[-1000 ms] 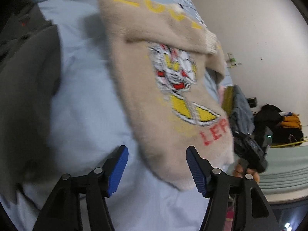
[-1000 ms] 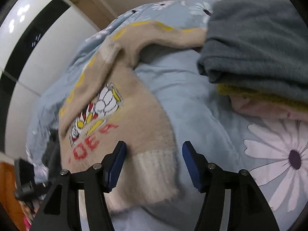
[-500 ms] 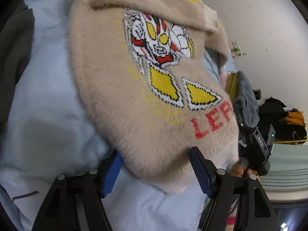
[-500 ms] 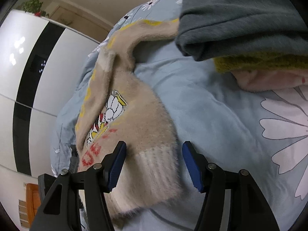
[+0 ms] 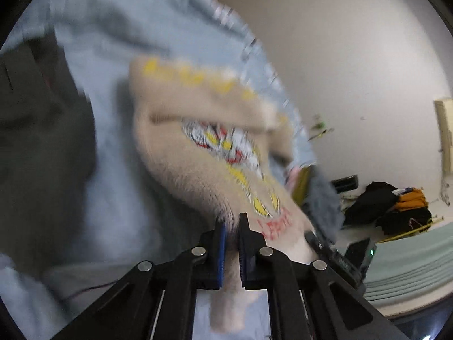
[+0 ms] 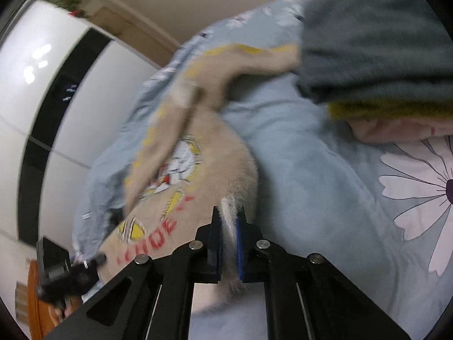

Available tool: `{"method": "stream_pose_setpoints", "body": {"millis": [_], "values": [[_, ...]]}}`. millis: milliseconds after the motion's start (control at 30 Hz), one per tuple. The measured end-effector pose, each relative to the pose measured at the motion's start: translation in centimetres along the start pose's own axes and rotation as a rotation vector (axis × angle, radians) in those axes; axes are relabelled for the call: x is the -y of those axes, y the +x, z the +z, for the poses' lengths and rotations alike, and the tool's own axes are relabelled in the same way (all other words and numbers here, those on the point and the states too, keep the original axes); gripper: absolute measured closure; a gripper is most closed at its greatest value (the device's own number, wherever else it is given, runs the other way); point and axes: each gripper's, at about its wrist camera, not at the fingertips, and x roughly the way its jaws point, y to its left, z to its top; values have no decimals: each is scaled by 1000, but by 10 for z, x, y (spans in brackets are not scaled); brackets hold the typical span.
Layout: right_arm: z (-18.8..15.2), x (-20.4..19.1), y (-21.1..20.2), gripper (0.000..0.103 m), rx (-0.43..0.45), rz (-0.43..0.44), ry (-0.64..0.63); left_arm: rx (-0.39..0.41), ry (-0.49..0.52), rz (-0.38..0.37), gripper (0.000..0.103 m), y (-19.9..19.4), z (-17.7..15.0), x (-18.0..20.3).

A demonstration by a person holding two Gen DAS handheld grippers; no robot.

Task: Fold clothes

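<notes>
A fuzzy beige sweater (image 5: pixel 198 153) lies on the bed (image 6: pixel 311 175) beside a pile of clothes (image 6: pixel 373 56). Left gripper (image 5: pixel 230 243) and right gripper (image 6: pixel 228 240) each pinch its hem. Lifting both corners level should keep the fold straight.

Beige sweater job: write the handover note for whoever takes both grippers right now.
Left gripper: shut on the beige sweater, pinching its hem edge near the red lettering.
Right gripper: shut on the same hem at its ribbed corner.
The sweater lies on the blue floral bedspread, one sleeve laid across its chest print. A folded stack, grey on top, sits beside it, over the other sleeve's end.
Done: both hem corners gripped.
Left: probably carry the hem up toward the collar, release, tidy, then stack it.
</notes>
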Motion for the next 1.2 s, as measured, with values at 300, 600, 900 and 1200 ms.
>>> {"method": "stream_pose_setpoints", "body": {"millis": [300, 600, 900, 1200], "values": [[-47, -16, -15, 96, -44, -51, -110, -230, -24, 88, 94, 18, -36, -51], [-63, 25, -2, 93, -94, -83, 29, -150, 79, 154, 85, -3, -30, -45], [-5, -21, 13, 90, -5, -204, -123, -38, 311, 298, 56, 21, 8, -1], [13, -19, 77, 77, -77, -208, -81, -29, 782, 559, 40, 160, 29, 58]]}}
